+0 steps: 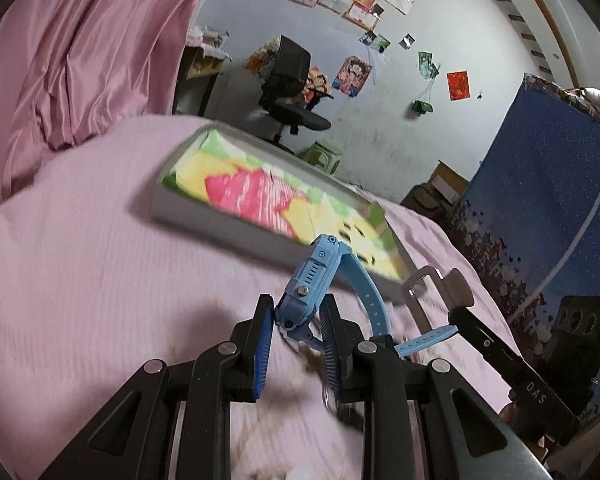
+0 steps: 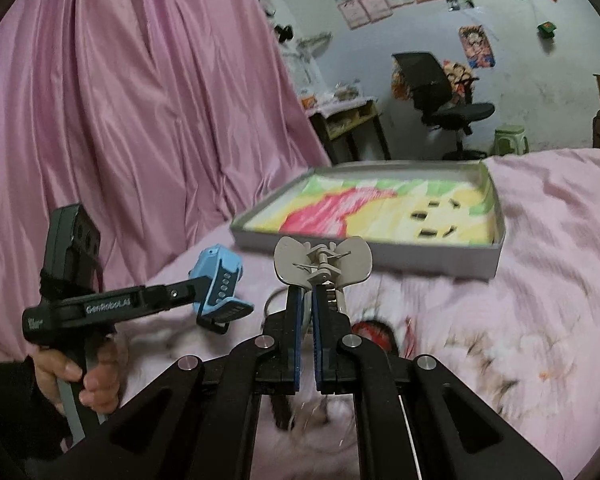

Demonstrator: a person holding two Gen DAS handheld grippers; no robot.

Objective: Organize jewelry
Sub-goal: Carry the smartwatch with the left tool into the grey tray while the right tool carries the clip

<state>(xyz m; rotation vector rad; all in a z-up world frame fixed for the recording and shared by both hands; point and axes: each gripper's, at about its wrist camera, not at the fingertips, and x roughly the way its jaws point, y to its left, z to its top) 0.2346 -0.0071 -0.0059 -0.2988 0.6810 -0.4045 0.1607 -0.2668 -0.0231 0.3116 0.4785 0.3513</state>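
Observation:
My left gripper [image 1: 296, 312] is shut on a light blue watch [image 1: 310, 280], gripping its case, with the strap [image 1: 374, 304] hanging to the right. It also shows in the right wrist view [image 2: 218, 280], held above the bed at the left. My right gripper [image 2: 306, 292] is shut on a grey metal hair clip [image 2: 322, 264], held just short of the grey tray [image 2: 496, 256]. The tray has a colourful green, yellow and pink lining and several small dark items [image 2: 432, 216] in it. In the left wrist view the tray [image 1: 220, 226] lies ahead, and the clip [image 1: 424, 276] is at the right.
A pink bed cover [image 1: 80, 280] lies under everything, with a patterned patch [image 2: 480, 352] near the right gripper. A pink curtain [image 2: 120, 100] hangs at the left. A black office chair [image 2: 444, 92], a green stool [image 2: 510, 138] and a blue panel [image 1: 540, 200] stand beyond the bed.

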